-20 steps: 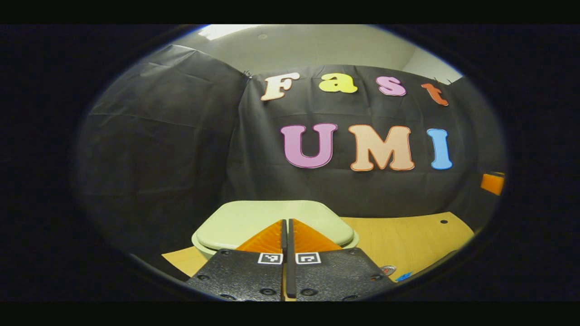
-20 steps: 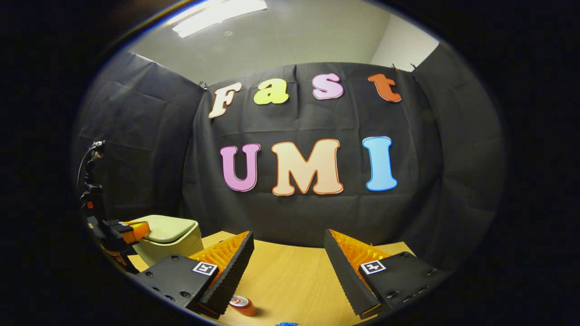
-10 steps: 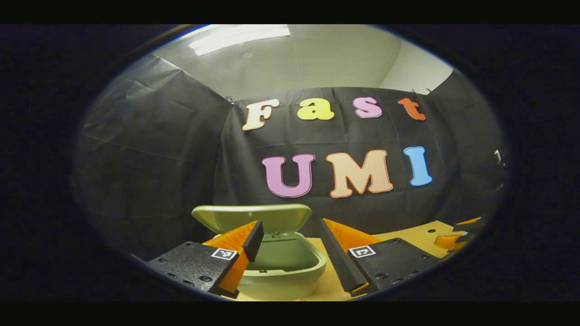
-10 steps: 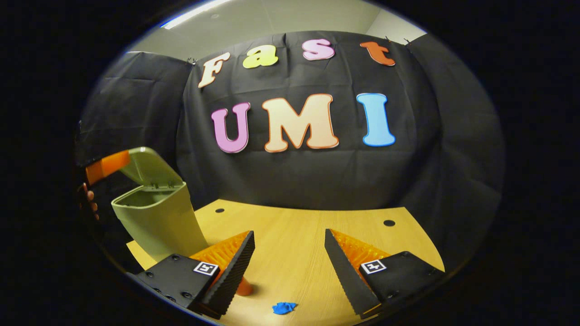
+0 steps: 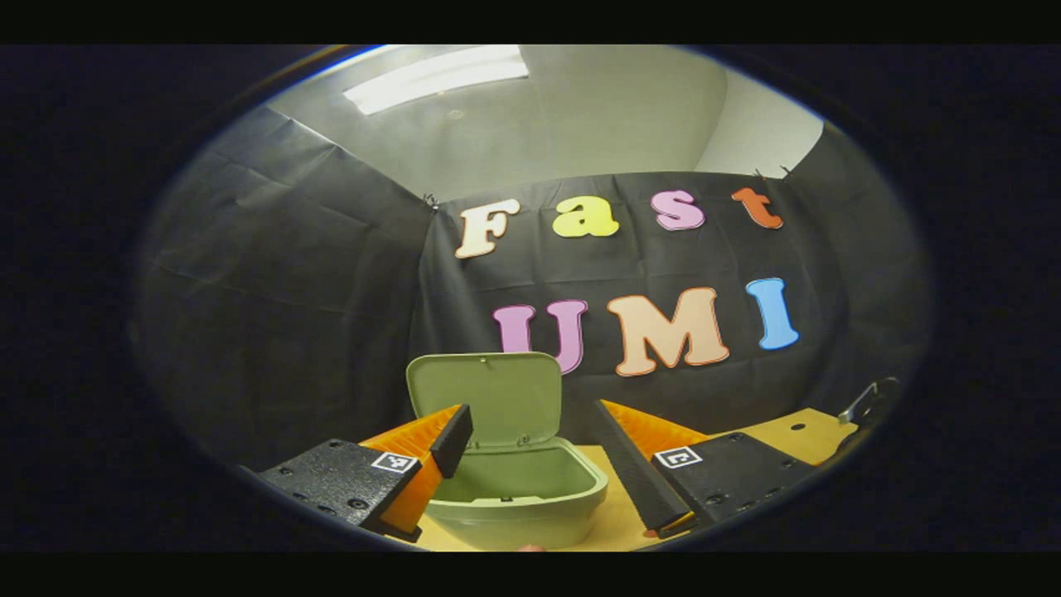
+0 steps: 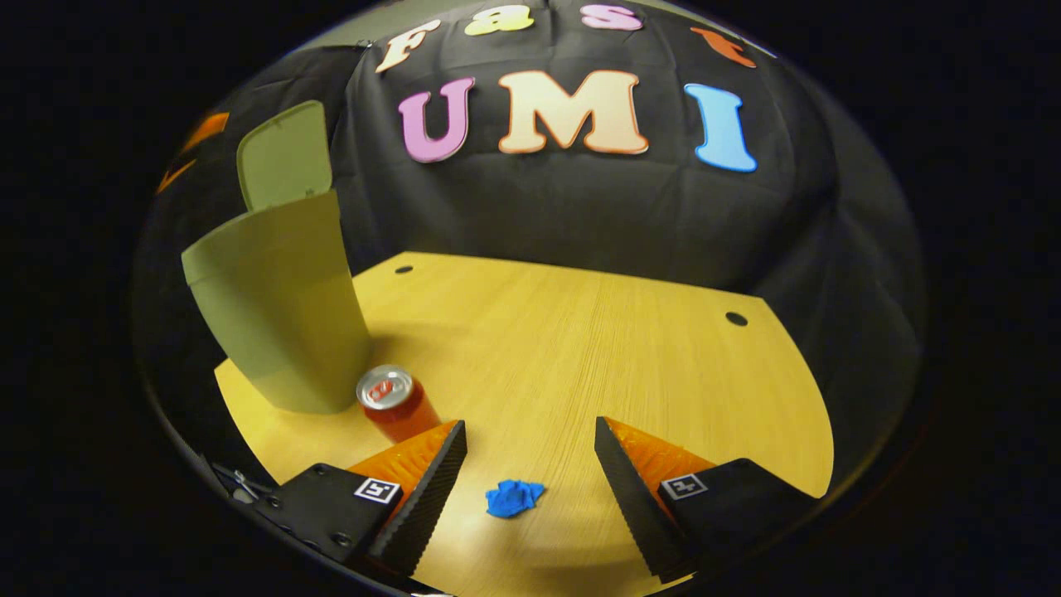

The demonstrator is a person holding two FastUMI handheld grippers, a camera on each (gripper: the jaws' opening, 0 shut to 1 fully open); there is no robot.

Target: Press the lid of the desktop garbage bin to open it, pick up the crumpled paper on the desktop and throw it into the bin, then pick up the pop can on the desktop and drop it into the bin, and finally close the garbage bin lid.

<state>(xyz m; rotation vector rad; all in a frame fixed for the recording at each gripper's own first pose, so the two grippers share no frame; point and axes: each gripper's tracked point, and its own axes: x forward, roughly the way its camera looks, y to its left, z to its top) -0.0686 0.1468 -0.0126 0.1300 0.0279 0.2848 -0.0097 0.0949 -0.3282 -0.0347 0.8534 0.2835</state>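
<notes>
The pale green garbage bin [image 5: 518,497] stands open on the wooden desk, its lid [image 5: 489,398] tipped up and back. My left gripper [image 5: 530,439] hovers open just above and in front of the bin's mouth, holding nothing. In the right gripper view the bin [image 6: 278,303] stands at the left with its lid [image 6: 283,153] raised. A red pop can [image 6: 396,404] stands upright beside the bin's base. A small blue crumpled paper [image 6: 512,498] lies on the desk between the fingers of my open right gripper [image 6: 530,464], which hangs above it.
The wooden desk [image 6: 597,348] stretches wide to the right of the bin, with two small round holes [image 6: 735,318] near its far edge. Black cloth walls close in behind and at both sides.
The left gripper went from shut on the closed lid to open, and the lid has sprung fully up. The right gripper view has tilted down toward the desk, bringing can and paper into sight.
</notes>
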